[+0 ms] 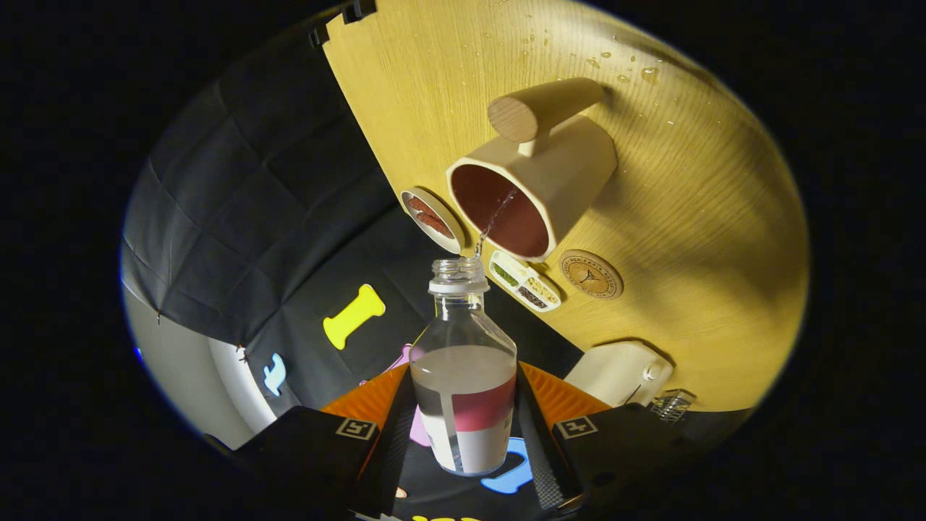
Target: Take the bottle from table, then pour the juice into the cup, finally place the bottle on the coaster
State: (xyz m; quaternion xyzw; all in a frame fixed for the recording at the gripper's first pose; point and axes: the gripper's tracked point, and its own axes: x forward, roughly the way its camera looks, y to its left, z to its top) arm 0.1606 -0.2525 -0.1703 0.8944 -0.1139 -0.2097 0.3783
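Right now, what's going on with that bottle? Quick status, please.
Gripper shut on bottle, tilted. Thin stream from its mouth entering cup. Coaster beside cup, bare. Small dishes near the cup, not blocking.

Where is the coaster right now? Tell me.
In the gripper view, the round coaster lies on the wooden table beside the cup, beyond the bottle clamped in the jaws.

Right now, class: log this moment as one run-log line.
phase: pouring | hand-held gripper: shut on bottle | stream entering cup | coaster: beside cup, bare | drops on table
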